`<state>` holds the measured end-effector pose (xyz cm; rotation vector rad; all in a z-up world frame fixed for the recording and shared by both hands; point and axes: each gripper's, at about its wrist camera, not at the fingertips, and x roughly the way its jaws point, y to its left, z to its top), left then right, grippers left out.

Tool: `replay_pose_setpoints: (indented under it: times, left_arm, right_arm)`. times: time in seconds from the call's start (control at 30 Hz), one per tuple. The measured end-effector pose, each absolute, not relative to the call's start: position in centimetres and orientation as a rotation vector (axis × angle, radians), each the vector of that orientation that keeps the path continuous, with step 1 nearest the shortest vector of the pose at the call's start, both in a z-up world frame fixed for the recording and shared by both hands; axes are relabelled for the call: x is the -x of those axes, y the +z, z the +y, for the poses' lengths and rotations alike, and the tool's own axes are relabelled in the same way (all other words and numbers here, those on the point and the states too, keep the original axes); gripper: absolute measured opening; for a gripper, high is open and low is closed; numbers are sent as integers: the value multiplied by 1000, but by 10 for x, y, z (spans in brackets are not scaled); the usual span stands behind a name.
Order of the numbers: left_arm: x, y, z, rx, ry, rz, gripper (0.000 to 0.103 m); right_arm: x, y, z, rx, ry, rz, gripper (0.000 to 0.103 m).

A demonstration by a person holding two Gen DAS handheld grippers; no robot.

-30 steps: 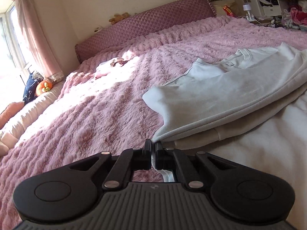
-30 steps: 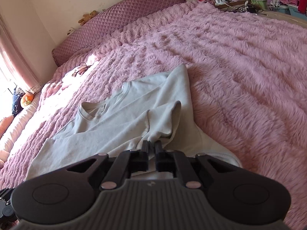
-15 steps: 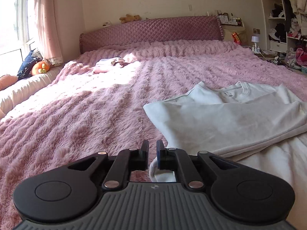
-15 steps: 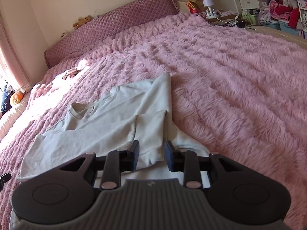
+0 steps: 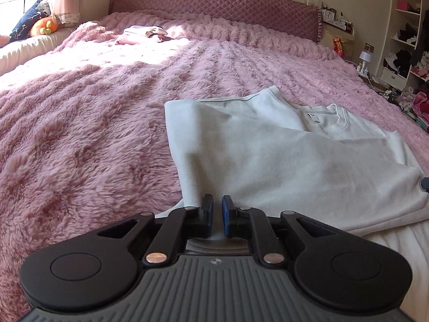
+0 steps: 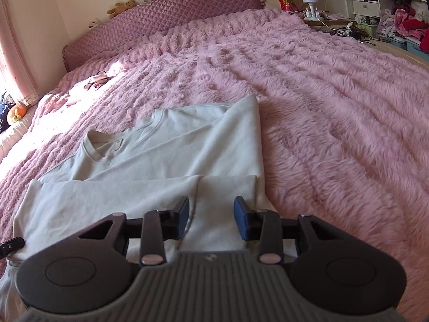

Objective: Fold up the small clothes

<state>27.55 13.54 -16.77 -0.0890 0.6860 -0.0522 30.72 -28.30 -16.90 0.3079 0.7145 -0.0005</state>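
A pale grey-white top (image 5: 281,158) lies on the pink fluffy bed cover (image 5: 80,134), its lower part folded up over the chest; the collar shows at the far side. My left gripper (image 5: 217,209) hovers at the fold's near left edge, jaws slightly apart, with no cloth between them. In the right wrist view the same top (image 6: 166,161) lies flat with its folded hem across the middle. My right gripper (image 6: 211,212) is wide open over the near right end of the fold, holding nothing.
A quilted purple headboard (image 5: 214,8) runs along the far side. Small folded pink clothes (image 5: 142,33) lie near the pillows. An orange plush toy (image 5: 43,25) sits by the window. Shelves and clutter (image 6: 396,13) stand to the right of the bed.
Both grippers have let go of the top's folded edge, which now lies flat. The right jaws opened wide; the left jaws parted a little. Both drew back slightly.
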Motion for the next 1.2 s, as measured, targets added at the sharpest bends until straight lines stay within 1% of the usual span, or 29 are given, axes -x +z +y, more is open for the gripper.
replay_pose_setpoints:
  times: [0.03, 0.07, 0.13, 0.2, 0.23, 0.27, 0.3, 0.4, 0.5, 0.53, 0.57, 0.73, 0.87, 1.1, 1.13, 1.2]
  left_arm:
    - [-275, -168, 135, 86, -51, 688, 13]
    - [-274, -166, 135, 89, -48, 687, 13]
    - [-271, -161, 134, 101, -63, 671, 15]
    - [-264, -151, 130, 90, -74, 632, 17]
    - [-260, -147, 129, 81, -76, 611, 21]
    - [-257, -143, 128, 75, -77, 591, 23]
    - [-256, -140, 128, 78, -76, 589, 24]
    - [-249, -134, 131, 87, -79, 572, 24]
    - [-238, -129, 134, -43, -64, 541, 30]
    - [-235, -129, 134, -95, -61, 537, 37]
    - [-231, -131, 136, -183, -57, 531, 40]
    - [-227, -146, 140, -465, -93, 562, 40]
    - [-232, -166, 128, -670, -143, 569, 39]
    - [-238, -203, 94, -1033, -199, 476, 39]
    - [-238, -205, 92, -1054, -200, 465, 38]
    - [-240, -210, 89, -1083, -212, 463, 30]
  right_arm:
    - [-305, -174, -288, -314, -5, 722, 25]
    - [-302, -175, -292, -323, -5, 722, 25]
    - [-296, -175, -295, -319, -33, 730, 30]
    - [-283, -168, -296, -334, -1, 693, 34]
    - [-273, -162, -294, -328, 38, 655, 37]
    - [-267, -157, -291, -316, 72, 632, 38]
    - [-263, -154, -287, -302, 101, 624, 40]
    - [-258, -151, -281, -296, 121, 649, 43]
    - [-257, -153, -282, -291, 105, 661, 43]
    - [-256, -154, -285, -303, 98, 667, 43]
    - [-255, -155, -288, -319, 94, 672, 43]
    - [-251, -161, -296, -360, 70, 692, 44]
    - [-251, -165, -295, -353, 61, 706, 44]
    - [-256, -165, -293, -360, 52, 714, 46]
    - [-257, -165, -293, -360, 53, 714, 47]
    - [-258, -165, -293, -361, 53, 716, 47]
